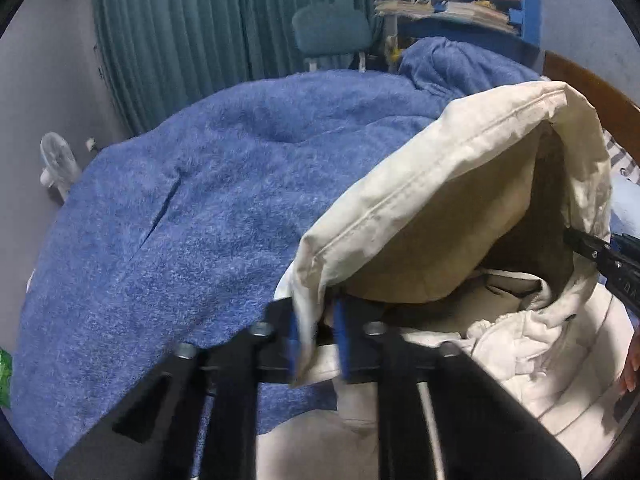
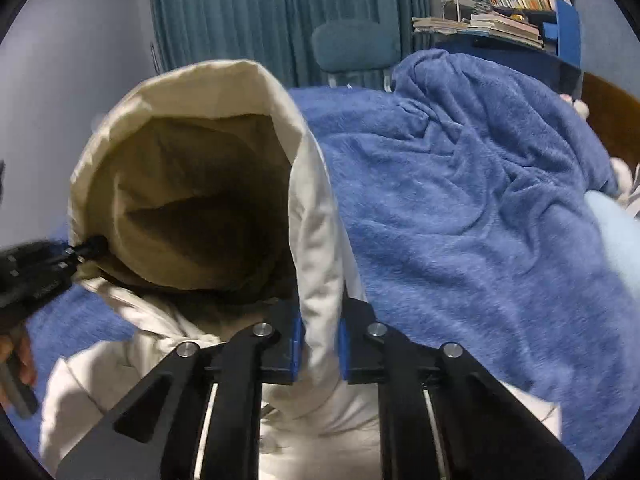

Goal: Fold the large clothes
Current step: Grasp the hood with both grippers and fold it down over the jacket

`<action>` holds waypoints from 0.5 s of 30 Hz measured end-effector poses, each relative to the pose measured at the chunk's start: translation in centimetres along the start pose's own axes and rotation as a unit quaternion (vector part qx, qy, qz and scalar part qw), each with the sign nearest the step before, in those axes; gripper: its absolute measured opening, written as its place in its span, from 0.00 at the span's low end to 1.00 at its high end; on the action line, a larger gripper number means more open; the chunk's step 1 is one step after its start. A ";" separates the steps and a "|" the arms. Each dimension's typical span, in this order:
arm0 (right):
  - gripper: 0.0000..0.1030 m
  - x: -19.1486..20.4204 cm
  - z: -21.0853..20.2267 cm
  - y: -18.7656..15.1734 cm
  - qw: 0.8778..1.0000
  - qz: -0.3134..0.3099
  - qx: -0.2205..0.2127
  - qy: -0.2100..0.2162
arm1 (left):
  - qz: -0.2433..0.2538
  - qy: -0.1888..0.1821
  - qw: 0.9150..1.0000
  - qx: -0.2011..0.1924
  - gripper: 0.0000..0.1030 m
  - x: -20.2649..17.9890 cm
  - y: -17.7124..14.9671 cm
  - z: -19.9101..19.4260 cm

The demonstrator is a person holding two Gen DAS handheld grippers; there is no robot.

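- Cream cotton fills the left wrist view: a hooded garment [image 1: 440,184] lies on a blue fleece blanket [image 1: 180,208], its hood lifted into an arch whose opening faces the camera.
- Its hemmed edge runs as a long seam from low centre up to the upper right.
- The left gripper [image 1: 316,344] is clenched on the near end of that hem, with cloth pinched between its blue pads [image 1: 294,340].
- At the right edge the right gripper [image 1: 592,248] bites the far side of the hood; white letters on its black body are too blurred to read, perhaps "DA".
- The rest of the garment lies crumpled below the arch, stretching toward the camera.
- From the right wrist, the same hood [image 2: 192,200] stands up like a tunnel, mouth toward the lens, its dark tan lining showing.
- The right gripper [image 2: 320,344] grasps the hood's right edge, a strip of cream cloth running upright between the pads.
- The left gripper [image 2: 76,254] holds the opposite edge at far left, with a hand [image 2: 16,356] below it.
- Behind the bed stand teal curtains [image 2: 260,12], a teal chair [image 2: 356,46] and a blue shelf [image 2: 560,24] of books whose spines cannot be read.
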State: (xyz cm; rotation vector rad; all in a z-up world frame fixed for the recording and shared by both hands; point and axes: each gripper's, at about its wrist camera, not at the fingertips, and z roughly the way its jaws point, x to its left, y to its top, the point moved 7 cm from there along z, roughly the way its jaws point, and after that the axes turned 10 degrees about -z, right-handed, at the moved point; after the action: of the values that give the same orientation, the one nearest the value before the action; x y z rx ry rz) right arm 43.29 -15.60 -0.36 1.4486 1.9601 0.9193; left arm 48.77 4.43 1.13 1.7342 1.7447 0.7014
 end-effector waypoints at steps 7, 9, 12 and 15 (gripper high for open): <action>0.08 1.7 -6.0 -2.8 0.999 -0.031 -0.027 0.013 | 0.020 -0.009 0.998 -0.056 0.05 0.6 -4.0 -6.8; 0.08 2.4 -8.4 -3.9 0.999 -0.032 -0.028 0.013 | 0.005 -0.023 0.998 -0.058 0.05 0.8 -5.9 -9.6; 0.08 3.6 -11.7 -5.4 0.999 -0.034 -0.034 0.015 | -0.012 -0.033 0.997 -0.069 0.05 1.0 -8.8 -13.4; 0.08 5.2 -15.4 -7.7 0.999 -0.019 -0.036 0.023 | -0.038 -0.046 0.996 -0.068 0.04 1.2 -11.7 -16.7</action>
State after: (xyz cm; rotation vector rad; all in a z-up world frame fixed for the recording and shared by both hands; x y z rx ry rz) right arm 25.61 -15.39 3.22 1.3575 1.9586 1.0044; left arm 28.63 5.91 4.37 1.5755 1.6525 0.6782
